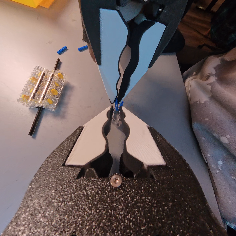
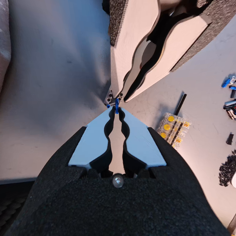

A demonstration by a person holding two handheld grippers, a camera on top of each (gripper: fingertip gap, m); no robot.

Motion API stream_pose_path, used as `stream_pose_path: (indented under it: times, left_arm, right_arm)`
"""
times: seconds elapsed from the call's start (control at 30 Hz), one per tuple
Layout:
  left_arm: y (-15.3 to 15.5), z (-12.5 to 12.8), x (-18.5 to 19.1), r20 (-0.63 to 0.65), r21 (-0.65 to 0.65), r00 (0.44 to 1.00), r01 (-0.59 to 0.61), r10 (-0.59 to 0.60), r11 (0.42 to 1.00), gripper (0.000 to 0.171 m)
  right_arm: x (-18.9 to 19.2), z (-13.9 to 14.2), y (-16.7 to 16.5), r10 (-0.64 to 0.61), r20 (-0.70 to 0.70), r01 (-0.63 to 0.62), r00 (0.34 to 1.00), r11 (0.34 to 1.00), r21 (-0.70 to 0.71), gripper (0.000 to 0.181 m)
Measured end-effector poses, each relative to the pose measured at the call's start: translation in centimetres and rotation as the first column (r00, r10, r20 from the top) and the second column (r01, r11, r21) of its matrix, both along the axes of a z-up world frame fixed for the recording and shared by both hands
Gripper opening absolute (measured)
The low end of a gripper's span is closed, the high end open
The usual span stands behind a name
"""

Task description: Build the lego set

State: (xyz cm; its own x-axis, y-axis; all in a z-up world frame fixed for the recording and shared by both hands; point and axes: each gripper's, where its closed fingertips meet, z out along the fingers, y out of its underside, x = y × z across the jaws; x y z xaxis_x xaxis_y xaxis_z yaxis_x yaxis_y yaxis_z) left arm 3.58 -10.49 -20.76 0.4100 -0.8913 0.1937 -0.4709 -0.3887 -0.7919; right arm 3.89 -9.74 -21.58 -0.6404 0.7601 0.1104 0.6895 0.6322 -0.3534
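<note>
Right wrist view showed the right hand-held gripper (image 2: 116, 110) pinching a blue pin (image 2: 116, 105) at its very tips, lined up with a hole in the grey perforated piece (image 2: 109, 99), probably for alignment. The left hand-held gripper (image 2: 122, 98) clamped that piece above the bench (image 2: 53, 79), seemingly to brace it; a second blue pin (image 2: 108, 106) already sat in it. A clear block with yellow discs (image 2: 174, 129) lay well apart beside a black rod (image 2: 181, 103).

Pale grey table (image 1: 38, 153) under warm light; dark floor (image 1: 191, 19) beyond.
</note>
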Motion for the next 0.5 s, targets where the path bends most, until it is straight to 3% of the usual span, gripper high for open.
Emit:
stream_pose_path:
  times: [0.17, 0.37, 0.5]
  left_arm:
    - [0.0, 0.5, 0.2, 0.018, 0.018, 1.000, 0.005, -0.006, 1.000, 0.002]
    - [0.0, 2.8, 0.5, 0.122, 0.076, 0.992, 0.015, -0.024, 0.997, 0.002]
    - [-0.2, 3.7, 0.9, 0.160, 0.102, 0.986, 0.026, -0.042, 0.994, 0.002]
  right_arm:
    - [-0.9, 2.2, -0.2, -0.041, -0.122, 0.034, 0.992, 0.997, -0.064, 0.002]
    - [-1.5, 5.0, -0.7, -0.131, -0.297, 0.067, 0.946, 0.974, -0.218, 0.003]
    - [-1.2, 6.0, -1.0, -0.171, -0.338, 0.073, 0.925, 0.956, -0.286, 0.004]
